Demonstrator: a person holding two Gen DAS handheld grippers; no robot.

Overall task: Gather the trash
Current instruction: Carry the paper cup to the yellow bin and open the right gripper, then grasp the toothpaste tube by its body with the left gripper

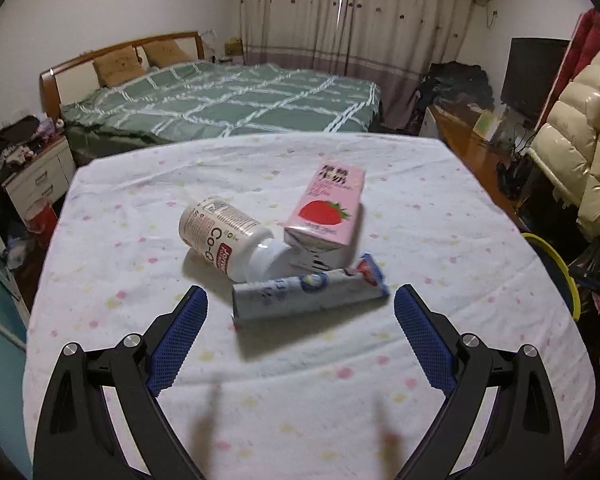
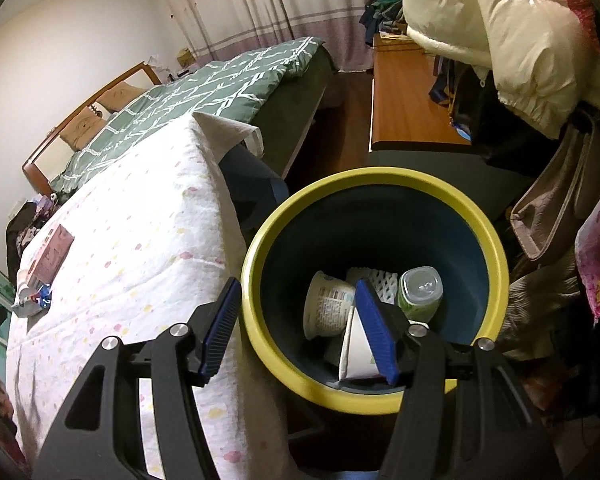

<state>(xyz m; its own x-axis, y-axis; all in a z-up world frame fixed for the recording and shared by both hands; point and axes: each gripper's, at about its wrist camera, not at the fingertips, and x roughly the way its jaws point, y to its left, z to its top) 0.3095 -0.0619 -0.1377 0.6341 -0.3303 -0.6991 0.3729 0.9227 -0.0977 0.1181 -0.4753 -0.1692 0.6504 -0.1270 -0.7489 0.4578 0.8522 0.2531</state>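
In the left wrist view, the left gripper point(image 1: 300, 300) hovered over a table draped in a white cloth point(image 1: 148, 216) dotted with pastel spots. Its jaws stood wide apart with nothing between the blue pads. Just beyond the left fingertip lay a white supplement bottle point(image 1: 224, 236) on its side, its open mouth turned toward a pink strawberry milk carton point(image 1: 326, 216) that also lay flat. In front of both, nearest the gripper, lay a crumpled silver-blue wrapper point(image 1: 308, 294), touching the bottle and the carton. A bed with a green checked quilt point(image 1: 228, 100) stood behind the table.

In the right wrist view, the same cloth-covered table occupied the left, with the carton point(image 2: 52, 254) near its far edge. To the right of the table stood a dark bin with a yellow rim point(image 2: 380, 176). The right gripper point(image 2: 296, 294) hung over that rim, its jaws parted and empty. Inside the bin lay a white paper cup point(image 2: 326, 310), a folded white carton point(image 2: 358, 350), white foam netting point(image 2: 382, 282) and a green plastic bottle point(image 2: 420, 292).
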